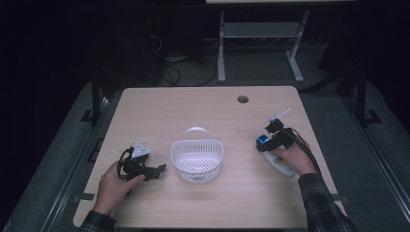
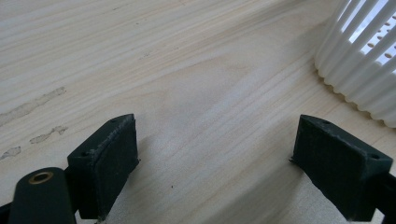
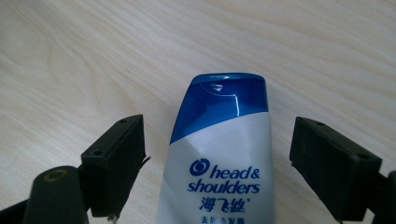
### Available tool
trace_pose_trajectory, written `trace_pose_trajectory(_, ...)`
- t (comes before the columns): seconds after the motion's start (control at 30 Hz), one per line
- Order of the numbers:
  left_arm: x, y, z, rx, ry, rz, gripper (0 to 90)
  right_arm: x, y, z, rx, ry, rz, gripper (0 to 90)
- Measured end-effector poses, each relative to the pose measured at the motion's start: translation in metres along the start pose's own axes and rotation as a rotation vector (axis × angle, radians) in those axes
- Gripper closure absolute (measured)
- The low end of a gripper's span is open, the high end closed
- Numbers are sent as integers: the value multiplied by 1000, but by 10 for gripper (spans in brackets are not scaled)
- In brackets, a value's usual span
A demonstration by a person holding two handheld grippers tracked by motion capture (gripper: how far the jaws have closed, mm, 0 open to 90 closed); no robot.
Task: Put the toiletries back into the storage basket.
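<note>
Two hands work at the wooden bench (image 1: 232,193), one gripper in each. On the left, the left gripper (image 1: 157,170) lies low over the wood, held by the person's left hand (image 1: 113,186), with its tips pointing toward the white basket (image 1: 197,161) just beside it. In the left gripper view its jaws stand wide apart with only bare bench (image 2: 187,93) between them, and the ribbed wall of the basket (image 2: 364,60) rises at the upper right, close but not touching.

The basket sits near the middle of the bench, upright, its handle folded back on the far side; its perforated floor looks bare from above.

Further right, a shampoo bottle (image 1: 278,162) lies flat on the bench near the right edge, its blue cap (image 1: 261,141) pointing away from the person. The right hand (image 1: 295,159) holds the right gripper (image 1: 267,144) over it. In the right gripper view the bottle (image 3: 219,158) lies between the jaws, cap end forward, with a gap of wood visible on either side, so the jaws are spread and straddle the bottle without pinching it.
</note>
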State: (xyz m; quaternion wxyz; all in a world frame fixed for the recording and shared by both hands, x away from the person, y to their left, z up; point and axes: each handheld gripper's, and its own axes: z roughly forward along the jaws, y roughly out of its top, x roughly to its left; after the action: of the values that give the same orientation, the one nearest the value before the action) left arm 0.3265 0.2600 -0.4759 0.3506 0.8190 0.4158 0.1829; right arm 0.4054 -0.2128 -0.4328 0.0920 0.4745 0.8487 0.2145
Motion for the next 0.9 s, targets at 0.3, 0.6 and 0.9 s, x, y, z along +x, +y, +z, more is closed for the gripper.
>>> trace_pose_trajectory(0.3, 0, 0, 0, 0, 0, 0, 130, 0, 0, 12, 55, -15, -10, 179)
trace_pose_trajectory(0.6, 0, 0, 0, 0, 0, 0, 130, 2, -1, 19, 95, -20, -26, 200)
trace_pose_trajectory(0.9, 0, 0, 0, 0, 0, 0, 130, 2, -2, 18, 96, -10, -25, 319)
